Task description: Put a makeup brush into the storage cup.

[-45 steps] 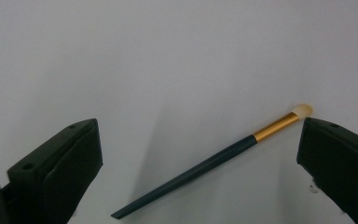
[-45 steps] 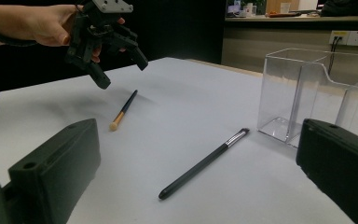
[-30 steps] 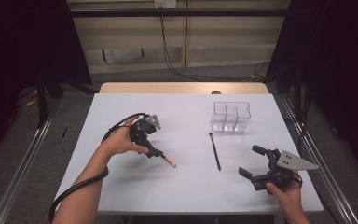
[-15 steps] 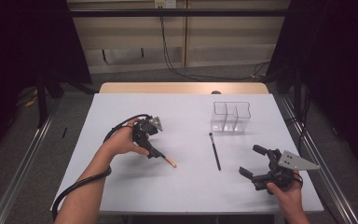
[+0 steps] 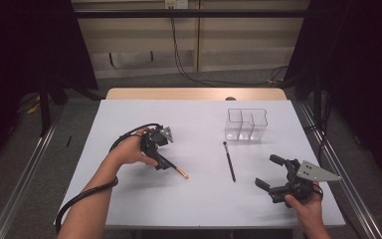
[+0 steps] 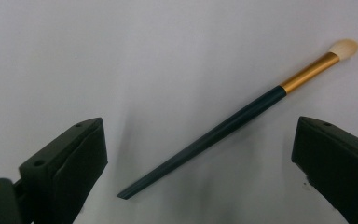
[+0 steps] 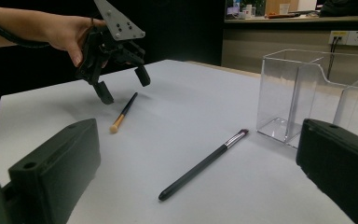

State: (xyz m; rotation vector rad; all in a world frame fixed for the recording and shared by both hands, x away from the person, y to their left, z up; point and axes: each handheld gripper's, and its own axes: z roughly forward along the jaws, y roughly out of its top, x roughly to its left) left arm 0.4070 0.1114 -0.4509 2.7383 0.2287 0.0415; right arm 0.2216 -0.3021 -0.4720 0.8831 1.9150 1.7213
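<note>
Gold-banded brush (image 6: 233, 122) lay flat on the white table (image 5: 194, 199), framed by the wide-open left gripper (image 5: 160, 155).
Since half a second back that gripper dipped closer over the handle; right gripper (image 5: 278, 175) hung open near the black brush (image 5: 229, 160), unmoved.
</note>
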